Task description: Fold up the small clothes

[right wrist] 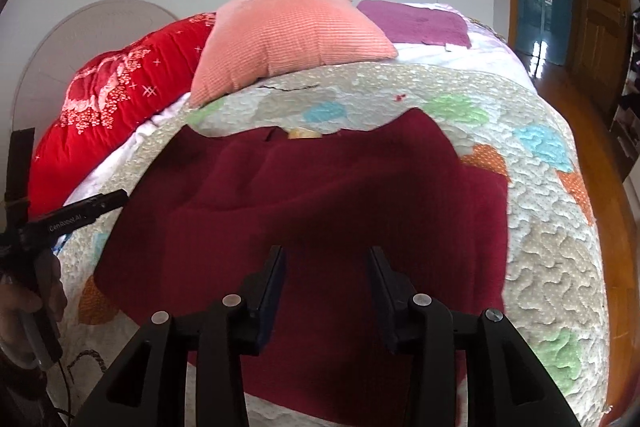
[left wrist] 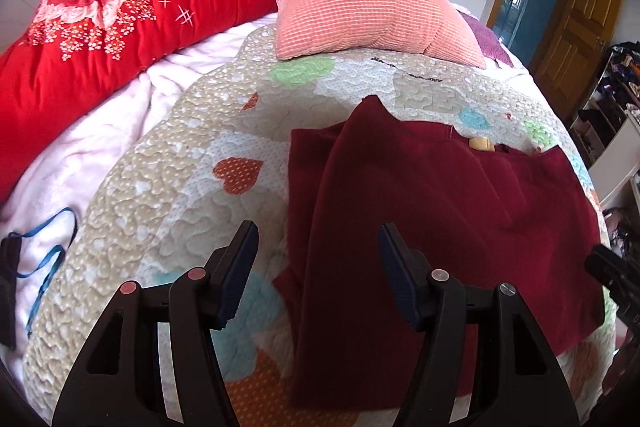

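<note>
Garment: the dark red garment [left wrist: 420, 211] lies flat on the quilt [left wrist: 168, 187] of the bed, at about 12 o'clock from both tongs; one long panel is already folded over its left part.
Left tongs: the left tongs [left wrist: 318, 247] hang spread above the garment's left edge and pinch nothing.
Right tongs: the right tongs [right wrist: 326, 267] hang partly spread above the garment's near part, with nothing between them.
Step in hand: I judge the next fold is about to begin; take the free edge at two points, lift both evenly, and lay it down without pulling the layer below.
Material: thick, soft, matte knit that bends in broad folds.
Quilt: puffy stitched surface with coloured hearts.
Pillow: the pink pillow [left wrist: 368, 7] at 12 o'clock has a ribbed cover.
</note>
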Demonstrator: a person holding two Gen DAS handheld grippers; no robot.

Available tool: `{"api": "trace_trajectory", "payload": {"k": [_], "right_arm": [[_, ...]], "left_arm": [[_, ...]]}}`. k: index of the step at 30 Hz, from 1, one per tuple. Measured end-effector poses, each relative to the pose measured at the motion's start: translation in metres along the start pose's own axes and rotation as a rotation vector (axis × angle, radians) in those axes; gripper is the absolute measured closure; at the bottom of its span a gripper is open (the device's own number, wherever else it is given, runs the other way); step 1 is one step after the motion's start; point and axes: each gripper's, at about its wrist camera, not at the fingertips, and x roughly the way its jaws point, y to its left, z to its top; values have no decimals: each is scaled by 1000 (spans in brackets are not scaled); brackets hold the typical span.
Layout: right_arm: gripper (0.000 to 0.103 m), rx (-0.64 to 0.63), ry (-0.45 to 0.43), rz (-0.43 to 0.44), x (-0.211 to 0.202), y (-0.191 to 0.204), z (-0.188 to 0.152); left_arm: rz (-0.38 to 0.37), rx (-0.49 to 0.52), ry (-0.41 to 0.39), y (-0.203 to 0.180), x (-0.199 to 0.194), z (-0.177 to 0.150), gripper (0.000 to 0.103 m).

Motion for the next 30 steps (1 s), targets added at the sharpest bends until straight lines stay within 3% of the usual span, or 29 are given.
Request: {"api": "trace_trajectory", "payload": {"k": [4, 11, 15, 20, 24, 27, 30], "right_arm": [[63, -25, 13, 38, 17, 31, 3], [63, -3, 22, 81, 57, 67, 14], [63, -26, 23, 59, 77, 82, 24], [63, -86, 96, -8, 116, 90, 31], [63, -104, 89, -15, 116, 92, 38], [63, -36, 37, 76, 101, 88, 49], [53, -33, -9, 105, 95, 99, 64]], "left_arm": [[25, 4, 6, 8, -7, -14, 41], [18, -78, 41, 30, 1, -32, 41], [-18, -103, 56, 35, 11, -36, 41], [-31, -86, 42, 33, 17, -37, 41], [-66, -113, 51, 36, 22, -39, 41], [-68, -104, 47, 37, 20, -37, 41], [-73, -110, 51, 37, 22, -36, 41]]}}
